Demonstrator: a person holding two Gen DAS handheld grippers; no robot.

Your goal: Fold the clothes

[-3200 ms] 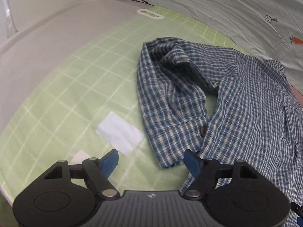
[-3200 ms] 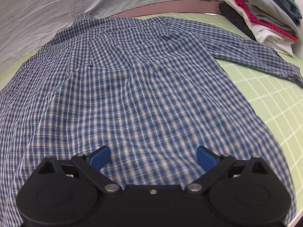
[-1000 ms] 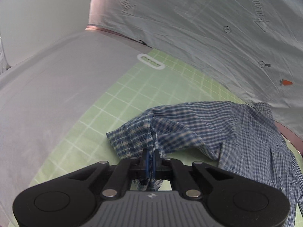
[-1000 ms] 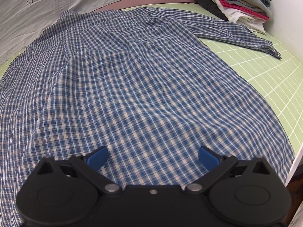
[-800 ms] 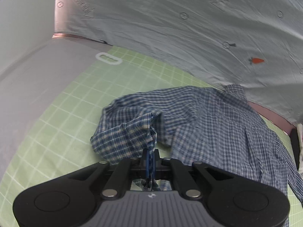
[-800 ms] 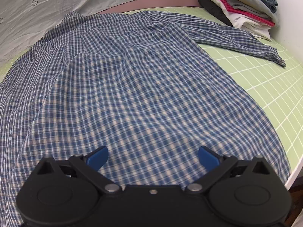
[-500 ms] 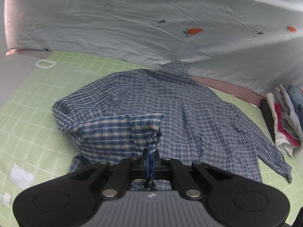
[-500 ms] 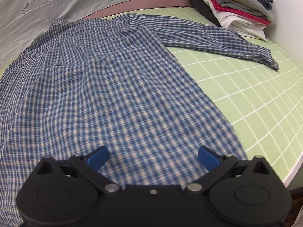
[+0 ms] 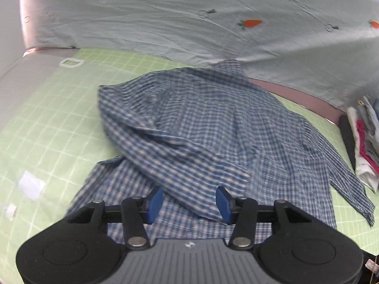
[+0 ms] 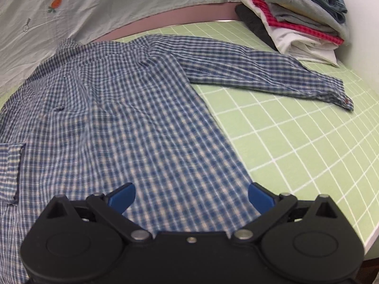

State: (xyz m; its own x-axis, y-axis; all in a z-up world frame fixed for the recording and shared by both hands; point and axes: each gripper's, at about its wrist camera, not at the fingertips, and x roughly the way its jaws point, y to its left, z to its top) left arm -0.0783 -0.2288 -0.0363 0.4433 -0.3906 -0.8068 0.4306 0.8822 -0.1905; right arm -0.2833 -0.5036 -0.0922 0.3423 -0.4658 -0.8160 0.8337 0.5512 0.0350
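A blue and white checked shirt [image 9: 213, 123] lies spread on the green grid mat [image 9: 59, 108]. Its left sleeve [image 9: 180, 156] is folded across the body, with the cuff end lying between my left gripper's blue pads. My left gripper [image 9: 189, 204] is open and holds nothing. In the right wrist view the shirt body [image 10: 113, 118] lies flat and its right sleeve [image 10: 260, 75] stretches out to the right on the mat. My right gripper [image 10: 190, 195] is open and empty, low over the shirt's hem.
A stack of folded clothes [image 10: 296, 16] stands at the mat's far right corner, also in the left wrist view [image 9: 364, 142]. A pale sheet with carrot prints [image 9: 213, 19] hangs behind. White paper scraps [image 9: 30, 185] lie on the mat at left. The mat's edge [image 10: 369, 234] runs near right.
My left gripper carried the left sleeve rightward across the shirt body, then opened and let it go. My right gripper stayed open and shifted right along the hem.
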